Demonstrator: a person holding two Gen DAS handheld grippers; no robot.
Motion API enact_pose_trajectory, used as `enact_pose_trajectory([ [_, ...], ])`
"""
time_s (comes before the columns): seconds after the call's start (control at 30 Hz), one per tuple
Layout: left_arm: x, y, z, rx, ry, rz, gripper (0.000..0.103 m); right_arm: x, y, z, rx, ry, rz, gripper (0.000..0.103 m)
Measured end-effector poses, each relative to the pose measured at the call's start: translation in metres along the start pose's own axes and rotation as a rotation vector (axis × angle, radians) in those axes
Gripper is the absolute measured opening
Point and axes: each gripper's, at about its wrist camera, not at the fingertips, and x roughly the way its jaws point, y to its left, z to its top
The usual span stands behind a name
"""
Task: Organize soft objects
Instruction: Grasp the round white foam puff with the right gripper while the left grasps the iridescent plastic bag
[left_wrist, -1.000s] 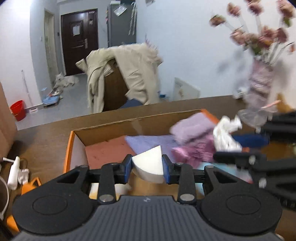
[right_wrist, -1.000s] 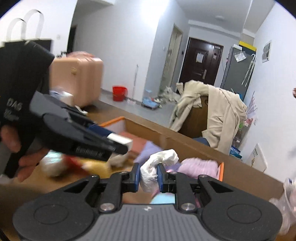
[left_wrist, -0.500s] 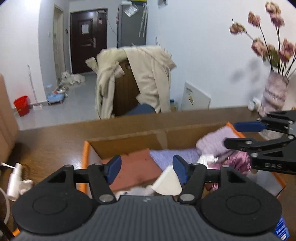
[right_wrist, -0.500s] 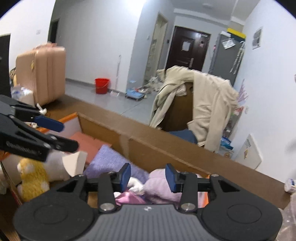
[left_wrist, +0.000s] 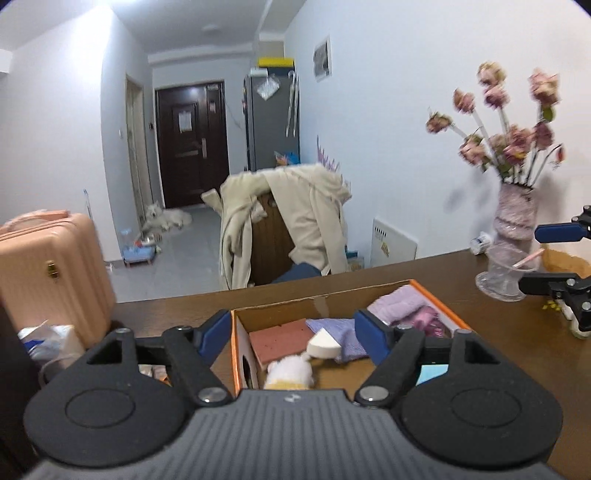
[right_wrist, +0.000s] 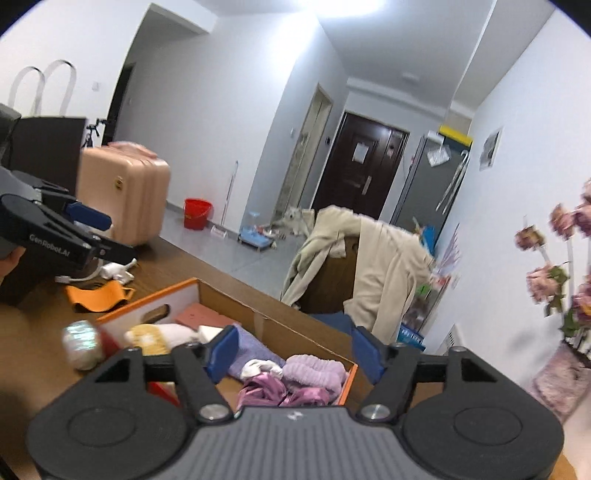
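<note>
Both grippers, left gripper (left_wrist: 291, 338) and right gripper (right_wrist: 295, 350), hang spread and empty above the orange-edged cardboard box (left_wrist: 325, 299) on the brown wooden worktop (left_wrist: 517, 325). Inside lie a brick-red foam slab (left_wrist: 280, 341), a lilac knitted cloth (right_wrist: 314, 371), a yellow-and-white plush toy (right_wrist: 162, 336) and a white wedge sponge (left_wrist: 323, 345). Judging by this, the next pick should come straight down, pinching lightly and mid-body.

Pink suitcase (left_wrist: 51, 273), flower vase (left_wrist: 511, 236) on table (left_wrist: 509, 328), coat-draped chair (left_wrist: 280, 229).

Both wrist cams look down-fwd, close above shared box (left_wrist: 439, 301) (right_wrist: 236, 295).
</note>
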Motion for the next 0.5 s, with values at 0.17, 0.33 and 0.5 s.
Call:
enact_pose_trajectory([
  [0.17,-0.076,-0.022,-0.053,-0.043,-0.044,-0.030,0.083,-0.072,0.028,-0.041,0.041,-0.041,0.063,0.076],
  [0.33,-0.132,-0.049,-0.118,-0.135,-0.043,-0.024,0.091,-0.118,0.057,-0.098,0.116,-0.048,0.123,0.080],
  [0.5,-0.162,-0.058,-0.169,-0.210,0.023,-0.063,0.092,-0.140,0.077,-0.164,0.240,0.009,0.171,0.085],
])
